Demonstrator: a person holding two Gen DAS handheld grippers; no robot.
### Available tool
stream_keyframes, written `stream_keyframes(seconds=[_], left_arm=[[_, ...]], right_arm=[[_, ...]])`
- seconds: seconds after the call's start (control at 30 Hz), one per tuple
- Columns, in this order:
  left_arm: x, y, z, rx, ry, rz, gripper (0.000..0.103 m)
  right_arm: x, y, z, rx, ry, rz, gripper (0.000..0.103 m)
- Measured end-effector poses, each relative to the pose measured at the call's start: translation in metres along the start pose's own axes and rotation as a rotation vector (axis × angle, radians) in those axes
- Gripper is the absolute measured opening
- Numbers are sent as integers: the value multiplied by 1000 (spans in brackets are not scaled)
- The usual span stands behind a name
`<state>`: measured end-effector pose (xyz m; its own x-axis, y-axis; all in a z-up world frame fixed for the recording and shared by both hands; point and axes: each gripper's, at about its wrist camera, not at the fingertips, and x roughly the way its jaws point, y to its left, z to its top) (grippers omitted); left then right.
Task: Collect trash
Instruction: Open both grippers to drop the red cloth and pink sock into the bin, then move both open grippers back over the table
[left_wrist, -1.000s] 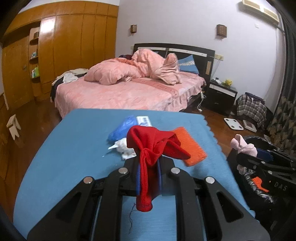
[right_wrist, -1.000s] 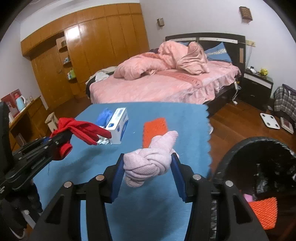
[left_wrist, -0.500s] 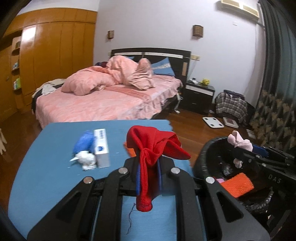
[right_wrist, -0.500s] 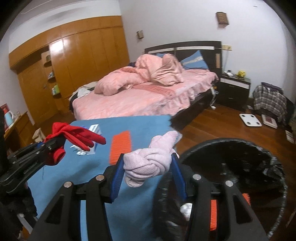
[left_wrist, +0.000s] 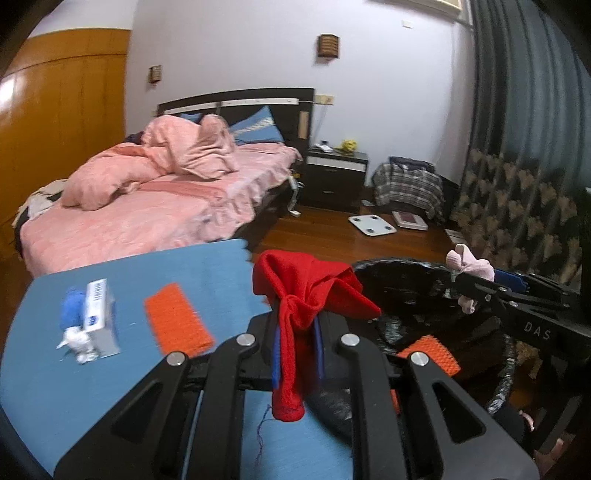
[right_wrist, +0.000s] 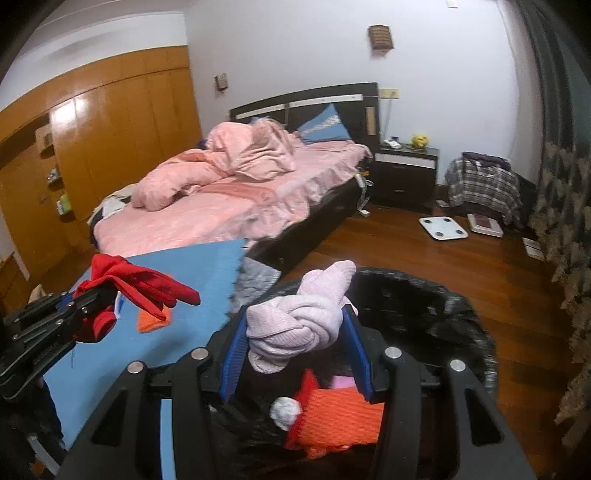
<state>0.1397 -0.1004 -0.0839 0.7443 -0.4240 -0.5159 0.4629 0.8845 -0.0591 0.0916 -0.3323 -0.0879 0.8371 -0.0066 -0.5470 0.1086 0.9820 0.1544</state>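
Holding knotted cloths at the black bin (right_wrist: 461, 306), low in both frames.
Left gripper (left_wrist: 297, 350) clamps a red cloth (left_wrist: 306, 291) at the bin's edge; right gripper (right_wrist: 295, 354) pinches a pink cloth (right_wrist: 299, 321) above the bin.

The red cloth (left_wrist: 295, 317) and pink cloth (right_wrist: 299, 321) look knitted and matt; the floor (right_wrist: 406, 254) is glossy wood; the bin liner (right_wrist: 458, 317) is shiny plastic.
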Motion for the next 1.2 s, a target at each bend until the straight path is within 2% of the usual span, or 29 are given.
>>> stream_keyframes(seconds=[0.37, 0.43, 0.47, 0.53, 0.63, 0.67, 0.73, 0.8, 0.97, 1.2], left_arm=[[44, -66, 7, 64, 26, -127, 14], [50, -72, 7, 69, 36, -148, 23], [53, -74, 5, 66, 40, -152, 33], [55, -72, 2, 46, 47, -178, 48], [57, -67, -3, 31, 60, -181, 55], [57, -64, -5, 26, 64, -178, 58], [55, -59, -7, 18, 63, -161, 63], [48, -48, -9, 8, 54, -135, 70], [29, -20, -11, -7, 17, -38, 86], [0, 39, -20, -68, 0, 96, 87]], right_arm=[[-13, -60, -6, 85, -9, -92, 49], [-13, -65, -6, 88, -8, -103, 50], [-13, -67, -7, 90, -7, -112, 50], [-13, -71, -8, 96, -9, -124, 60], [-14, -76, -9, 99, -17, -137, 72], [-13, -76, -9, 98, -17, -138, 74], [-13, -74, -8, 99, -24, -144, 87], [-13, -70, -7, 100, -26, -145, 96], [-11, -56, -6, 83, -25, -120, 97], [2, -8, -5, 34, 0, -31, 97]])
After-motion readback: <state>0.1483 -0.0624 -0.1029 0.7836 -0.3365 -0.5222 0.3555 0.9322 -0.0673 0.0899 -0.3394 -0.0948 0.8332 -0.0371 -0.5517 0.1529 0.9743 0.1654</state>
